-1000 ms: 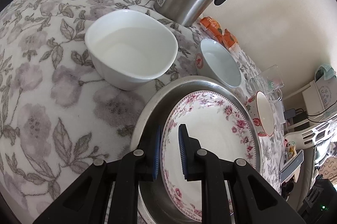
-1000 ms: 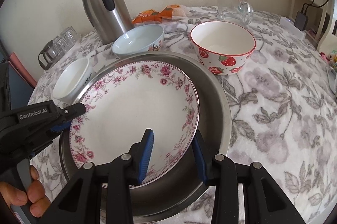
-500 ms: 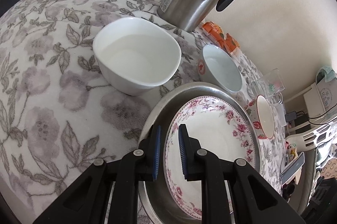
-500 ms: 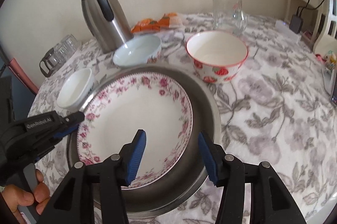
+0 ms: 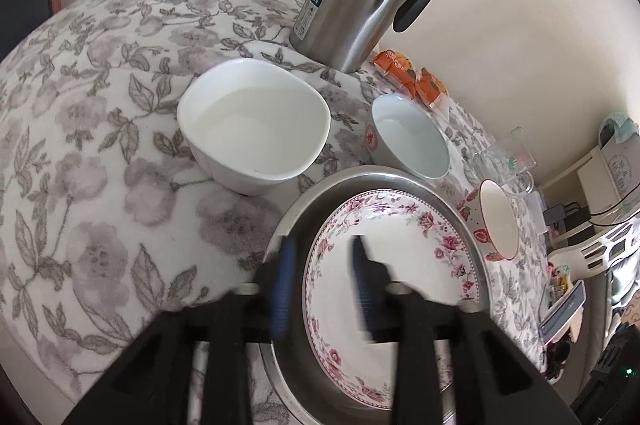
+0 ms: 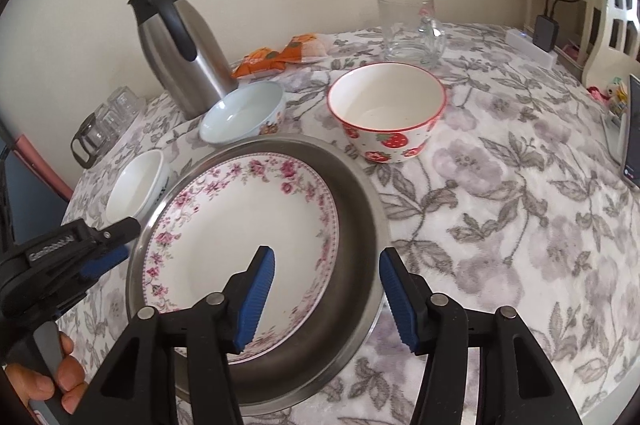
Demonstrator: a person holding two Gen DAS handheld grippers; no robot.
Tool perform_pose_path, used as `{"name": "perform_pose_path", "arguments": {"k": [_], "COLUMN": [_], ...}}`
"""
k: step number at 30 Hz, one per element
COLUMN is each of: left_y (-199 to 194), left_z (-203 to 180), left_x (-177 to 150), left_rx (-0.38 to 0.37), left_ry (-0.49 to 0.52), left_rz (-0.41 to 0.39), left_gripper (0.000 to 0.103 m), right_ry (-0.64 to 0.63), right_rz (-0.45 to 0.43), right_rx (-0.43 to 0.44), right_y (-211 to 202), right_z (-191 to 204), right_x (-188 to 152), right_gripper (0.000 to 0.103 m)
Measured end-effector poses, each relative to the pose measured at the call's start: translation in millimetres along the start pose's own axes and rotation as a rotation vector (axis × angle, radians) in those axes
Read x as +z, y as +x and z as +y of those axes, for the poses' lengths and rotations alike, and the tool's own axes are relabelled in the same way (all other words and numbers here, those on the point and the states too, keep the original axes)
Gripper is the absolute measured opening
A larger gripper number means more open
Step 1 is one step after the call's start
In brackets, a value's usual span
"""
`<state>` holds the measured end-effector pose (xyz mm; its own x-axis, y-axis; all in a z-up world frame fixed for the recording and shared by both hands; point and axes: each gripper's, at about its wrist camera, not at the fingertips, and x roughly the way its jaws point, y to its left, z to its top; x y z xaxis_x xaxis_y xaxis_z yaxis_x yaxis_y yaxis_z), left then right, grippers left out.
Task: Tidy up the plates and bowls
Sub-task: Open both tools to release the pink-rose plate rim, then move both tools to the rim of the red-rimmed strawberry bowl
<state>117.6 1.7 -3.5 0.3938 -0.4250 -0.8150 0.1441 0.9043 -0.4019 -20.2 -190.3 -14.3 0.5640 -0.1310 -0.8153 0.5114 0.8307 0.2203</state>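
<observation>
Floral plate lying flat inside the steel basin, centre of the cloth-covered surface; the stacking step for this plate reads as complete, and release is in hand. Left tongs, at 9 o'clock of the plate in the right-wrist view, have just been opening; their jaws are parted, straddling the plate's near rim without pressing on it, and hold nothing. Right tongs, at 6 o'clock, have likewise just been opening and stand wide, one jaw over the plate, the other outside the basin's rim, empty. Three bowls remain loose around the basin: white bowl at 10 o'clock, pale blue bowl at 12 o'clock, strawberry bowl at 1 o'clock. Beyond these stand the steel flask and glass mug. The next move probably calls for lifting both tongs clear, then gripping one bowl by its rim.
</observation>
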Motion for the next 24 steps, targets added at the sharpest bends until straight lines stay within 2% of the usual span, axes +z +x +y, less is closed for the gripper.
{"name": "perform_pose_path", "arguments": {"k": [1,8,9,11,13,19,20,22,24], "left_y": [0,4,5,5,7,13,13,11,6], "left_z": [0,0,-1,-1,-3,-8,-8,-9,-13], "left_x": [0,-2,-2,-2,-3,-7,-8,-9,-10], "left_rx": [0.006,0.064,0.078,0.101,0.121,0.186,0.194,0.214,0.239], "left_ry": [-0.001,0.011,0.018,0.031,0.051,0.123,0.132,0.154,0.19], "left_rz": [-0.002,0.026,0.025,0.023,0.025,0.041,0.035,0.006,-0.048], "left_gripper": [0.057,0.061,0.063,0.075,0.079,0.086,0.091,0.101,0.101], "right_ry": [0.007,-0.008,-0.014,-0.024,-0.028,-0.026,-0.023,-0.016,-0.005], "right_rz": [-0.003,-0.023,-0.026,-0.027,-0.026,-0.037,-0.041,-0.05,-0.06], "right_rx": [-0.006,-0.032,-0.037,-0.048,-0.057,-0.066,-0.068,-0.067,-0.068], "right_y": [0,0,1,2,3,4,3,3,2], "right_z": [-2,-3,-3,-3,-3,-6,-7,-8,-10], "right_x": [0,0,0,0,0,0,0,0,0], "right_gripper": [0.066,0.083,0.085,0.088,0.099,0.103,0.103,0.103,0.103]}}
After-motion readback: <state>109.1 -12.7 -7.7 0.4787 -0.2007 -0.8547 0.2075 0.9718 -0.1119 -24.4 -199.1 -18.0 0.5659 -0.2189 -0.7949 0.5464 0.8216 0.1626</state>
